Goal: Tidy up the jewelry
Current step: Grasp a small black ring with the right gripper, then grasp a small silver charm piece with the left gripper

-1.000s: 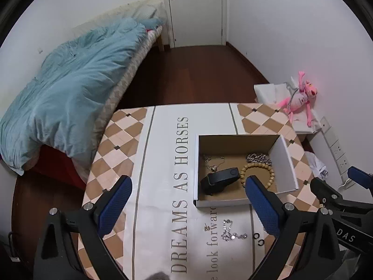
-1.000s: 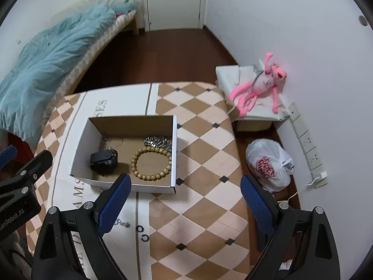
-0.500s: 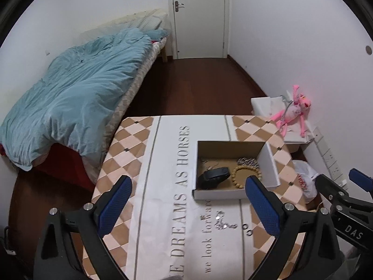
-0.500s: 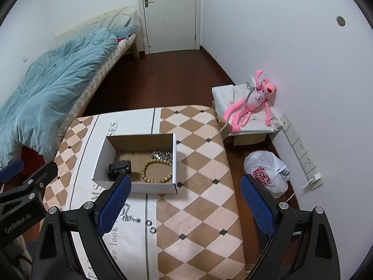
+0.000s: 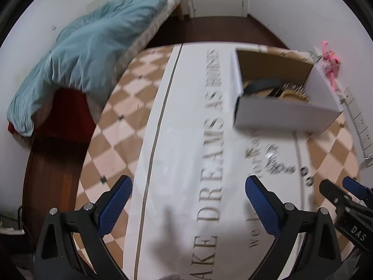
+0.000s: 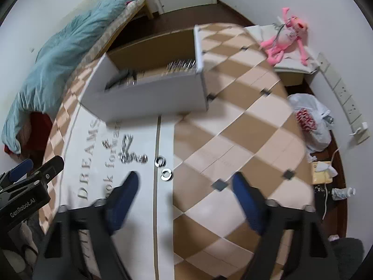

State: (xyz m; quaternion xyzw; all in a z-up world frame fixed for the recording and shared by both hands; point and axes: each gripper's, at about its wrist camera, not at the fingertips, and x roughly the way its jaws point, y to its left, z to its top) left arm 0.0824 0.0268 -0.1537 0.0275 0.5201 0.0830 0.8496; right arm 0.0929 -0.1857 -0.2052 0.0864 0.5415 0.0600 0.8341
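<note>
Probably a home bedroom: bed [image 5: 98, 46], plush toy [image 6: 286, 39].

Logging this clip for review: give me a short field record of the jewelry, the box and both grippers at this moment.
surface: patterned tablecloth
box: open cardboard box, holding a bead bracelet and other blurred items
loose jewelry: silver chain and two small rings on the cloth, in front of the box
left gripper: open, empty, above the cloth
right gripper: open, empty, near the rings
image quality: both views motion-blurred
</note>
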